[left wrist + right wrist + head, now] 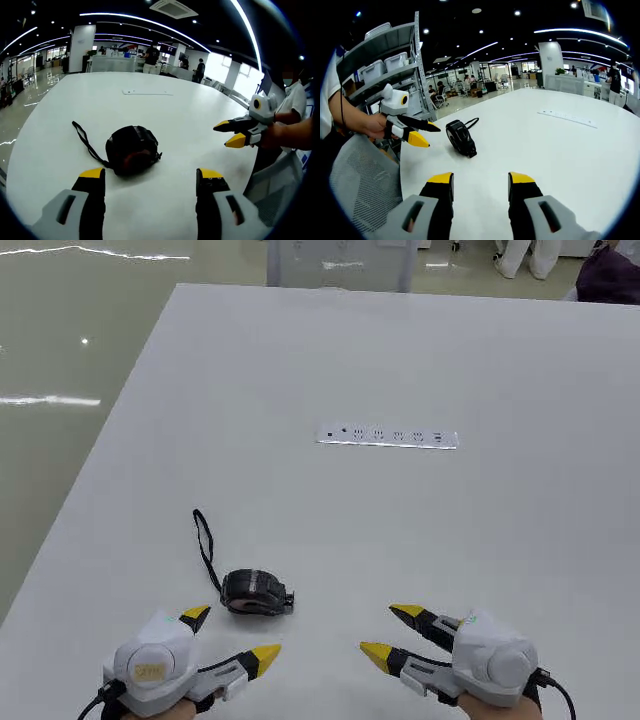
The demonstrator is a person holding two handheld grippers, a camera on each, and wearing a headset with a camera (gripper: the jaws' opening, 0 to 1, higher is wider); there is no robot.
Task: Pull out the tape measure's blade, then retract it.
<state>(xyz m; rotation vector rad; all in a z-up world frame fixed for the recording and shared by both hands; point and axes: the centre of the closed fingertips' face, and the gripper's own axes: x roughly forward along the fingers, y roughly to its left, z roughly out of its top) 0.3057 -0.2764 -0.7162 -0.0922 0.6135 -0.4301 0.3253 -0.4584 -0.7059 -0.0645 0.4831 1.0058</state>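
A black tape measure (256,592) lies on the white table (400,370), its black wrist strap (205,543) trailing away from me; no blade is out. My left gripper (232,634) stands open just short of it, and the case (133,150) sits a little ahead of the jaws. My right gripper (392,634) is open to the right of the tape measure (461,137), apart from it, with nothing between its yellow-tipped fingers. The right gripper (229,133) also comes into the left gripper view, and the left gripper (421,133) into the right gripper view.
A white power strip (388,436) lies flat further back on the table. The table's left edge (95,460) drops to a glossy floor. Shelving with bins (390,65) and a mesh chair (360,175) stand on my side.
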